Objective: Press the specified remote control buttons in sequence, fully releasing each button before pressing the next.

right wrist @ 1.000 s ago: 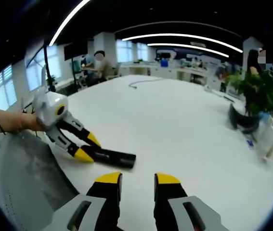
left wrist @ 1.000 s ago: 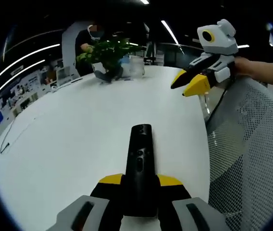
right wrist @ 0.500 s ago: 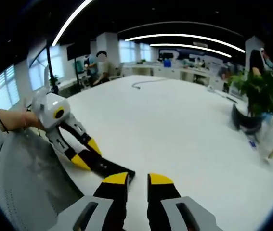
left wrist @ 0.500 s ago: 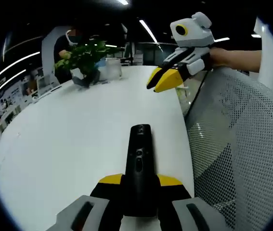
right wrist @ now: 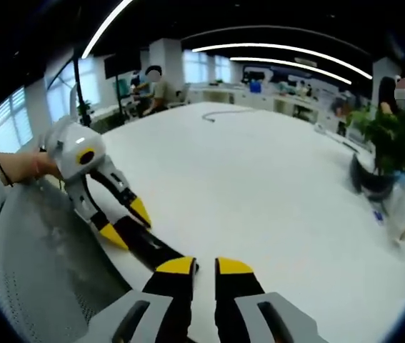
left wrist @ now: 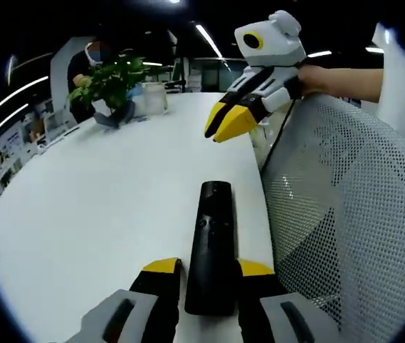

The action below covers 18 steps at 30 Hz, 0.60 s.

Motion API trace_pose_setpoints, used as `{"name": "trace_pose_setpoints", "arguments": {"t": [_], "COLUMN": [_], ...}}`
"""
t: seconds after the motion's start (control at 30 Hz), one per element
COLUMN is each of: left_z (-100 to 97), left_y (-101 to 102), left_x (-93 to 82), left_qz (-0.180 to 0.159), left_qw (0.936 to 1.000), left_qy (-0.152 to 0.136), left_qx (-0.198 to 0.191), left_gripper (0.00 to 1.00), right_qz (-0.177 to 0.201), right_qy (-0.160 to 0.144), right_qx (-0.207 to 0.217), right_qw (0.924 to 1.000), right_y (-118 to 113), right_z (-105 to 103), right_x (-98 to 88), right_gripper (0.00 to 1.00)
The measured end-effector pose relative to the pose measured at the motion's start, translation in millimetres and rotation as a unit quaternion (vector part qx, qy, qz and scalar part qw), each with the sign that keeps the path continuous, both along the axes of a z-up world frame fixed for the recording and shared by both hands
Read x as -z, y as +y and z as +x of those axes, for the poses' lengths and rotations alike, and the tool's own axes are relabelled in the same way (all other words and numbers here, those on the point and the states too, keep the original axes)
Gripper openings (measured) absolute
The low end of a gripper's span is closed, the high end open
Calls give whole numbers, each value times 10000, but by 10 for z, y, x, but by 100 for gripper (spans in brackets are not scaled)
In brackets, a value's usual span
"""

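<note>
A large white table (left wrist: pixel 102 200) with a rounded edge is seen in both views; its top is plain and smooth and carries soft reflections of the ceiling lights. In the left gripper view a black remote control (left wrist: pixel 211 246) is clamped between the two yellow-tipped jaws of the left gripper (left wrist: pixel 207 269), which are closed against its sides. The remote control points forward along the jaws, above the table and close to its near edge, with its button side turned up.

The right gripper (left wrist: pixel 222 125) is seen in the upper part of the same view, held by a hand (left wrist: pixel 315 77) above the table edge and well apart from the remote control. Its yellow tips are drawn close together, with only a narrow gap between them, and nothing is held in them. In the right gripper view its jaws rise from the bottom, almost parallel, and the far end of the remote control is seen just beside their tips.

A white mesh chair back (left wrist: pixel 338 207) stands beside the table edge. At the far side of the table a green potted plant (left wrist: pixel 109 86) is placed, and a clear container (left wrist: pixel 153 96) stands just beside it. A thin cable (right wrist: pixel 220 114) lies on the far part of the table in the right gripper view.

The room is a wide open office with long strip lights (right wrist: pixel 288 51) on a dark ceiling, windows (right wrist: pixel 13 128) on one side, rows of desks (right wrist: pixel 273 89) and seated people (right wrist: pixel 156 86) in the background.
</note>
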State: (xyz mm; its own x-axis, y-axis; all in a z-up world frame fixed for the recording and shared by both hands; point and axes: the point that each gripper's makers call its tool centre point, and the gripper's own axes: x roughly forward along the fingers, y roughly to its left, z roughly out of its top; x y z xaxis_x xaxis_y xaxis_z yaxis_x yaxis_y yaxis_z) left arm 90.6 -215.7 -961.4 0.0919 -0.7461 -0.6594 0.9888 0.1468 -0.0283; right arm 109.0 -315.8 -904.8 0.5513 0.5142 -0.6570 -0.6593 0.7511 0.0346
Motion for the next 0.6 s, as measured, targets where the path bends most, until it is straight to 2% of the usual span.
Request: {"name": "trace_pose_setpoints", "arguments": {"t": [0.07, 0.17, 0.4, 0.6], "left_z": [-44, -107, -158, -191], "left_y": [31, 26, 42, 39], "left_x": [16, 11, 0, 1], "left_qz": [33, -77, -161, -156], "left_qw": [9996, 9990, 9983, 9973], "left_qy": [-137, -151, -68, -109], "left_qx": [232, 421, 557, 703], "left_gripper": [25, 25, 25, 25], "right_qz": [-24, -17, -176, -424], "right_qy": [20, 111, 651, 809], "right_qx": [-29, -140, -895, -1160], "right_qw": [10000, 9998, 9937, 9890], "right_y": [4, 35, 202, 241], "right_z": [-7, -43, -284, -360], "right_x": [10, 34, 205, 297], "right_gripper": [6, 5, 0, 0]}}
